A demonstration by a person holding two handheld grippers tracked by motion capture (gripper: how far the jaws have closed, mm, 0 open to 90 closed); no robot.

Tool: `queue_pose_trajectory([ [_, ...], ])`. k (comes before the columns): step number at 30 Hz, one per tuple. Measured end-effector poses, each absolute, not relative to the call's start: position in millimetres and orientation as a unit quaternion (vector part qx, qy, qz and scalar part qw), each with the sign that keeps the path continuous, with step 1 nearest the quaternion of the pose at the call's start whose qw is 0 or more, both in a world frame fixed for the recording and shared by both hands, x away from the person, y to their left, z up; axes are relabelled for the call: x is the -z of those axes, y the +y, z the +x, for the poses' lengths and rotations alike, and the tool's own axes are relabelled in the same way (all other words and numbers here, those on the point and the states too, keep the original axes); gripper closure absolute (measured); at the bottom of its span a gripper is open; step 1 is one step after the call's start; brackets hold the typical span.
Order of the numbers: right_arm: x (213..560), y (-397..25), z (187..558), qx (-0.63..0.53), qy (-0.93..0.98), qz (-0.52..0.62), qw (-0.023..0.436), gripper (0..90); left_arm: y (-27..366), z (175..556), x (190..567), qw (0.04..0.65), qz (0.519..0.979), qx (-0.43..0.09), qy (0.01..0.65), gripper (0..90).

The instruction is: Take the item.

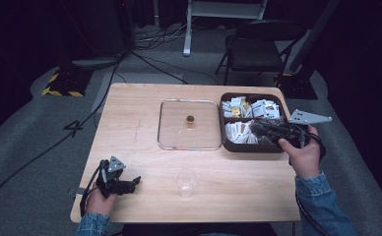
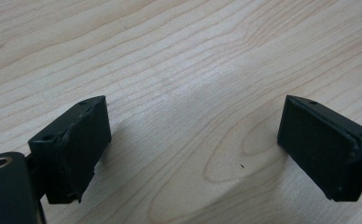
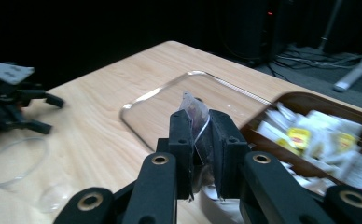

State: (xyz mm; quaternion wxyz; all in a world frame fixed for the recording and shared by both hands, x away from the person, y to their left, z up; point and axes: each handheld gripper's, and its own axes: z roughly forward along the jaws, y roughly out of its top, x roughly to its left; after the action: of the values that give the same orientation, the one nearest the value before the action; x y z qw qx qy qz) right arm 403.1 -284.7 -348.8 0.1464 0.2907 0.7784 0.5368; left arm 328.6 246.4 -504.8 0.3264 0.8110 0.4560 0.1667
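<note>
Between right gripper (image 3: 201,140) jaws: sachet (image 3: 195,116).

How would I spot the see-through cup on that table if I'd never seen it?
Start at the wooden table and find the square glass lid at its middle. Come toward the person's edge: the clear plastic cup stands there alone, upright, between the two hands. It is almost invisible against the wood, unlike the brown box of sachets.

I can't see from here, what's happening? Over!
Right gripper shut on a clear packet over the brown box. Left gripper open, resting on table. Cup untouched.
</note>
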Motion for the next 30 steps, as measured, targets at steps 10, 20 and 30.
queue_pose_trajectory([
  [10,337.8,-245.6,382.5,-0.543,0.797,0.238,0.114,80.4,246.4,328.5,504.8,0.326,0.811,-0.166,0.456,9.8],
  [20,334.3,-223.2,372.8,-0.549,0.805,0.206,0.094,80.4,246.4,328.6,504.8,0.326,0.811,-0.167,0.456,9.7],
  [30,344.5,-193.1,364.7,-0.547,0.815,0.182,0.058,80.3,246.3,329.0,504.8,0.325,0.811,-0.168,0.456,9.3],
])
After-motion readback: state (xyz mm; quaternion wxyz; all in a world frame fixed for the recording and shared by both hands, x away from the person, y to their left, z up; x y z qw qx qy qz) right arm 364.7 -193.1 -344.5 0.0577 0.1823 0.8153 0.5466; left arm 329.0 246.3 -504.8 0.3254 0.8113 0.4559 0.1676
